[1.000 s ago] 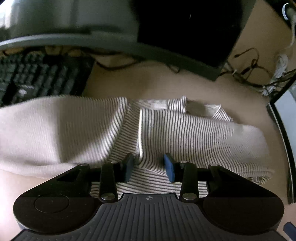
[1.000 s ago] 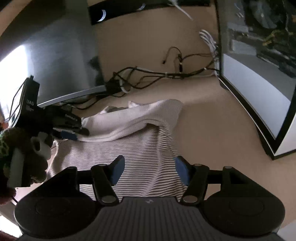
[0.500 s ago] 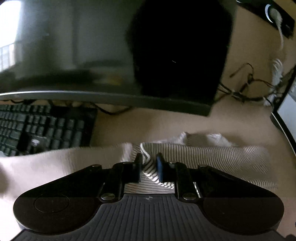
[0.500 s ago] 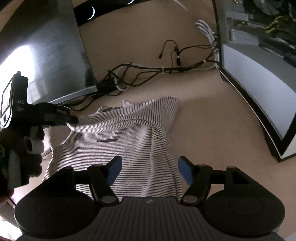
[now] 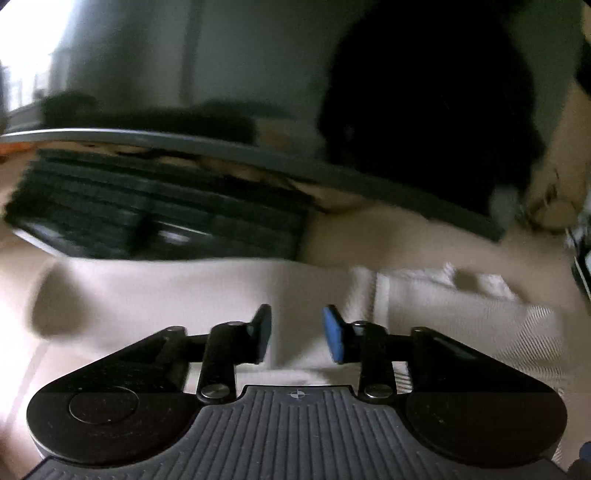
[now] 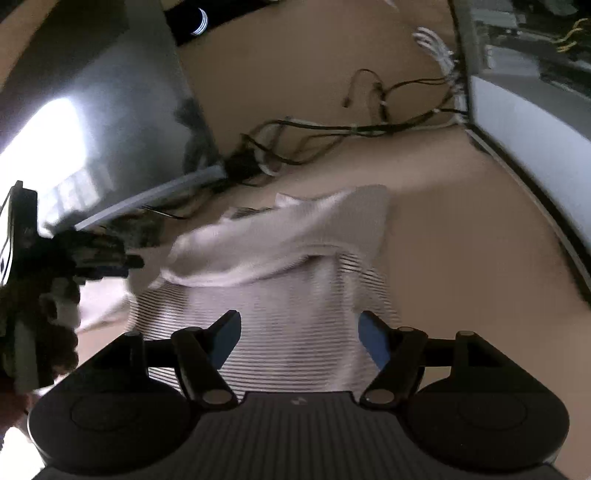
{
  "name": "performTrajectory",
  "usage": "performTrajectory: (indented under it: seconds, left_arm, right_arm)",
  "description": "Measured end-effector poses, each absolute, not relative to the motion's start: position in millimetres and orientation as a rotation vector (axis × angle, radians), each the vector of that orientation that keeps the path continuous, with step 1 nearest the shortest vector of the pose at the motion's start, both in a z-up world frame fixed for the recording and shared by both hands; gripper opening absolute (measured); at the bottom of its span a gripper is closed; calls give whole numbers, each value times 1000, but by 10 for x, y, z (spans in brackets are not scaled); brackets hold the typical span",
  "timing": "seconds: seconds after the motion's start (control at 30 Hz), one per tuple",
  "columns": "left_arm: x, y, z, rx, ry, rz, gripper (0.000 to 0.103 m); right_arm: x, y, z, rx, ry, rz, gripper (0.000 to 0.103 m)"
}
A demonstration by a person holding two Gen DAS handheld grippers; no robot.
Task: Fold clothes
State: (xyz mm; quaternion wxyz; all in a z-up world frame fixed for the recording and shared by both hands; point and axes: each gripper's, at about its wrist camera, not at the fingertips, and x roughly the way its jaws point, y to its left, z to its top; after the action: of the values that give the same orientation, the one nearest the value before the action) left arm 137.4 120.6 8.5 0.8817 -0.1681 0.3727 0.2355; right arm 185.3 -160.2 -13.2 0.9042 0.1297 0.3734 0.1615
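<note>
Tan desk [image 6: 461,258], rumpled fine-striped knit shirt [image 6: 295,332] under parted right gripper [image 6: 299,338].

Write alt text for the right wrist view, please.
Open tongs hover over a striped shirt lying on a tan desk, its top part folded over. Tangled cables and monitors sit behind; the other tongs are at left.

Sitting on tan desk [image 6: 461,236]: dark keyboard [image 5: 155,218], blurred, at far left under front edge of curved monitor [image 5: 221,74]. Lying behind, near monitor's base: tangle of black cables [image 6: 332,133] w/ white cable bundle [image 6: 439,48] at far right. Standing along right side: 2nd screen [image 6: 535,122], pale panel, dark frame. Glowing at top, on dark device: small white ring light [image 6: 201,20].
</note>
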Motion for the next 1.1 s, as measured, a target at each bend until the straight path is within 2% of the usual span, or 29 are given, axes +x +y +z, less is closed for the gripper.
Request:
performTrajectory:
  seconds: [0.07,0.1,0.3,0.4,0.5,0.57,0.73,0.87,1.1]
  left_arm:
    - [1074,1453,200,-377,729,541,52]
    - [942,1592,235,-390,710,579,53]
    - [288,2376,136,-499,707,848,54]
    - [132,2600,13,-566,721,908,51]
    - [203,2619,-63,-515,771,912,50]
    - [305,2608,-135,-434,813,913,44]
    - [482,2662,-296,-386,825,841,45]
    - [534,2719,-408,-385,830,810,52]
    - [544,2617,-418,-402,814,750,45]
  right_arm:
    - [1839,-1550,-93,314,754,401,81]
    - [1823,-1518,-70,339,746,442,83]
    - [1659,-1283,89,422,691,693,87]
    - [1545,-1153,149,408,649,747,95]
    - [1473,-1058,162,412,628,769,96]
    - [1469,-1041,154,440,636,761,96]
    - [1300,-976,180,452,651,722,96]
    - [1056,-946,168,432,708,640,96]
    - [908,-1045,190,457,748,529,96]
